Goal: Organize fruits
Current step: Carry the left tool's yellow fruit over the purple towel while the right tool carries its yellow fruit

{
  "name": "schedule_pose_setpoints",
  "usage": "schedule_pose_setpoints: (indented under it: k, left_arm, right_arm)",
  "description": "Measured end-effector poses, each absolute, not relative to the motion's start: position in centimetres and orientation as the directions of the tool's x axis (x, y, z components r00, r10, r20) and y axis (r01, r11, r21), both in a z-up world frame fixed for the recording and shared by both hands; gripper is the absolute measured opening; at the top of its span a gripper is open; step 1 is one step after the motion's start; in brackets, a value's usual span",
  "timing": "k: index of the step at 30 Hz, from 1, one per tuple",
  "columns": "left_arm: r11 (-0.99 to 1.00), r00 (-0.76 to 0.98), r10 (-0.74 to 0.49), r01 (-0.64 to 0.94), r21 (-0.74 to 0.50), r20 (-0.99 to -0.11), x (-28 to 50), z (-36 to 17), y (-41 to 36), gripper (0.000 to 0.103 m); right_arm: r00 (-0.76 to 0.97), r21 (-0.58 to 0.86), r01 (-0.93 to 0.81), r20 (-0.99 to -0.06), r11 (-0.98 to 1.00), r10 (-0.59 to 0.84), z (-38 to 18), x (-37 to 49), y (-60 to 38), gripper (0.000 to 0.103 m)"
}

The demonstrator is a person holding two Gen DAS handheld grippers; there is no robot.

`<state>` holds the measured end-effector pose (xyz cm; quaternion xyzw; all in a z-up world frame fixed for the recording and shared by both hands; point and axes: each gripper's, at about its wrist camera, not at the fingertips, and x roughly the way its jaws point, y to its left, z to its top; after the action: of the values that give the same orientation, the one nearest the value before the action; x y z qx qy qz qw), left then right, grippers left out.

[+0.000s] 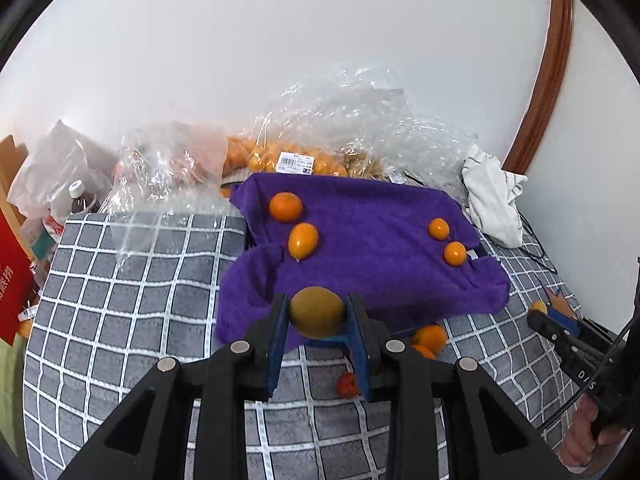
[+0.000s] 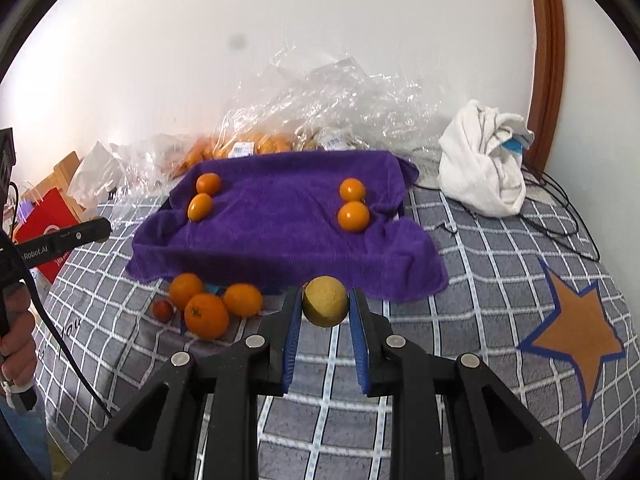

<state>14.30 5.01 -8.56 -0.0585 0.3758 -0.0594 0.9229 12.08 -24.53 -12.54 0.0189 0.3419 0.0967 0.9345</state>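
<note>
- The left gripper (image 1: 317,312) is clamped on a greenish-yellow fruit (image 1: 316,312), held above the near edge of a purple towel (image 1: 372,248).
- The right gripper (image 2: 325,307) pinches a pale yellow fruit (image 2: 325,306) between its blue pads, just in front of the towel's near hem.
- Four orange fruits lie on the towel in two pairs: one pair at the left (image 2: 203,196), one at the right (image 2: 353,205).
- Three loose oranges (image 2: 208,304) sit touching one another on the checked bedspread (image 2: 480,248), just below the towel's front edge, with a small red fruit (image 2: 163,310) beside them.
- Behind the towel, crumpled clear bags (image 1: 320,132) hold more oranges against the wall.
- A white cloth (image 2: 484,160) is bunched at the far right, near the wooden door frame.
- A hand (image 2: 16,336) grips the left gripper's handle at the left edge of the right wrist view.
</note>
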Motion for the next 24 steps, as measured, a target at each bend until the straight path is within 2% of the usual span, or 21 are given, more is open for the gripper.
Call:
schedule_pose_setpoints:
  k: [11,24]
  left_arm:
    - [0.979,0.668,-0.193,0.085,-0.184,-0.719,18.6,-9.2,4.5,0.028]
    - [0.977,0.643,-0.192,0.053,-0.208,-0.741,22.0,-10.8,6.1,0.028]
  right_arm:
    - [0.768,0.135,-0.136,-0.611,0.982,0.190,-11.2,16.6,-25.1,0.024]
    - [0.760,0.140,-0.092,-0.630,0.986,0.160,-12.3,20.1,-26.0,0.024]
